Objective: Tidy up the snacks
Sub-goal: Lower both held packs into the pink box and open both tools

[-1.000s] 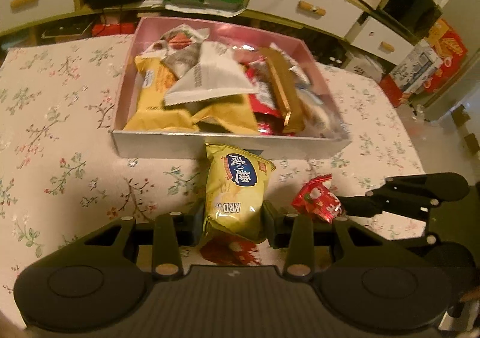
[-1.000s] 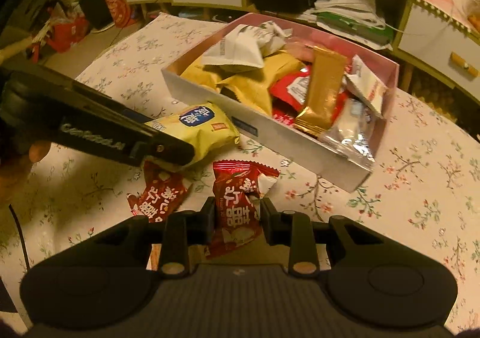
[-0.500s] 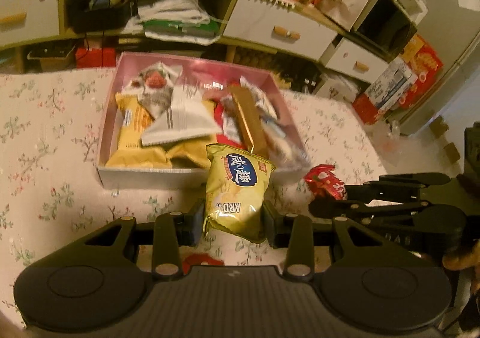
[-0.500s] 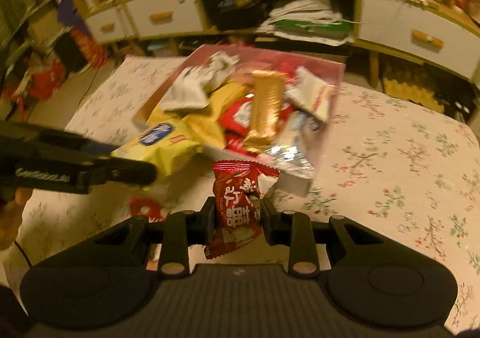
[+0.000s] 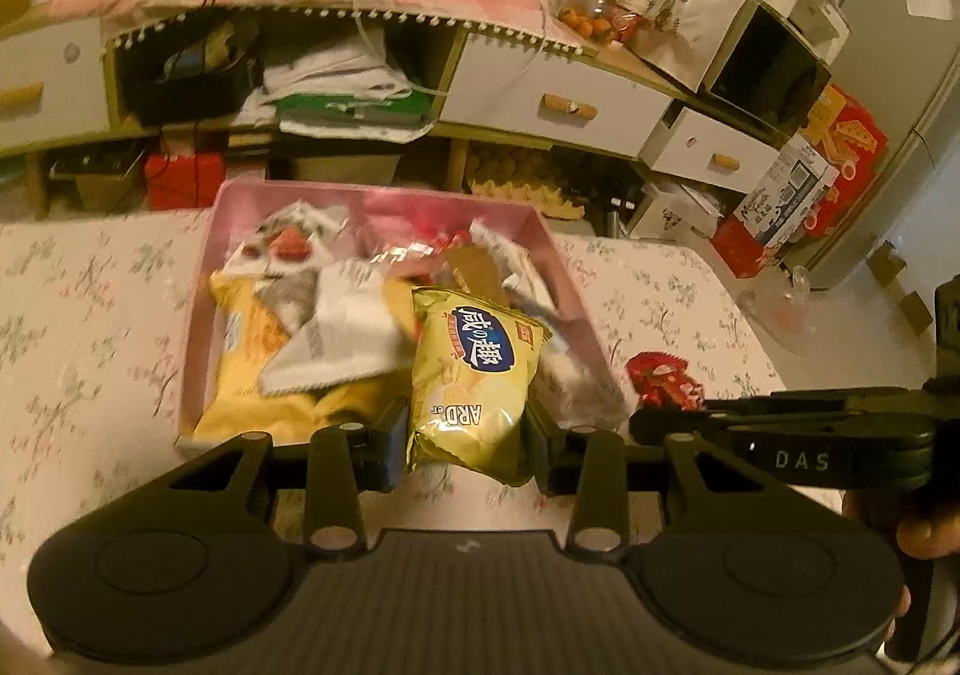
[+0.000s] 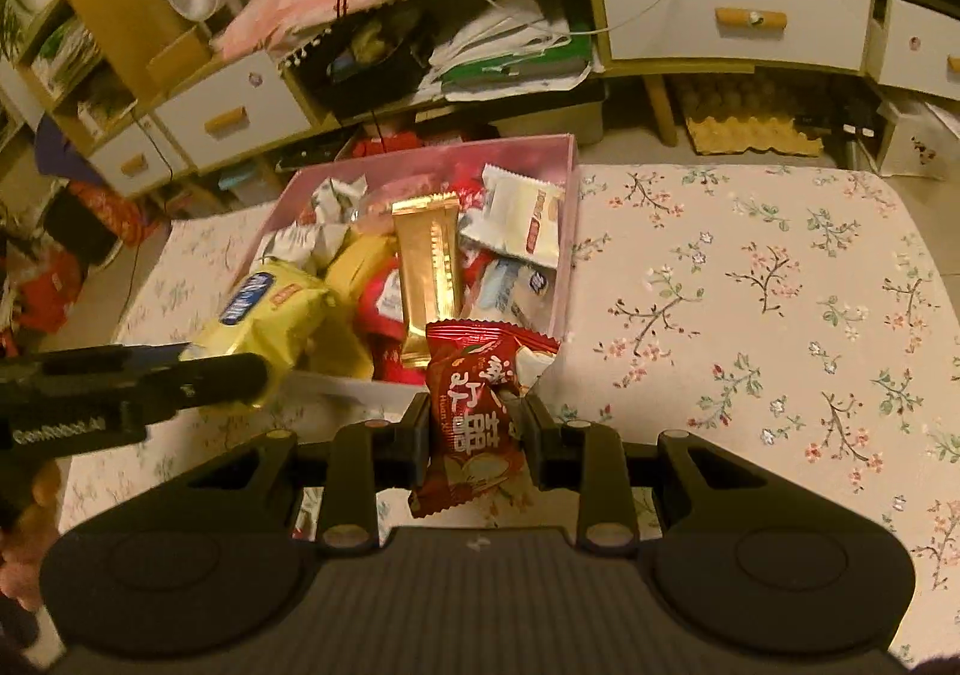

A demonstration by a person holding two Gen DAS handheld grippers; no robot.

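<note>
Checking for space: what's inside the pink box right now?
The pink box holds a gold bar, white, yellow and red packets; its bottom is covered.

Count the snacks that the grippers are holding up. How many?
2. The yellow packet is pinched in the left gripper, over the near edge of the pink box. The red packet is pinched in the right gripper, just right of it.

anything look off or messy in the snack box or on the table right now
Nothing looks spilled or torn. The pink box is a loose jumble: the gold bar lies on top of the other packets, which overlap at odd angles. The yellow packet and red packet are each held in a gripper's jaws, not yet in the box.
</note>
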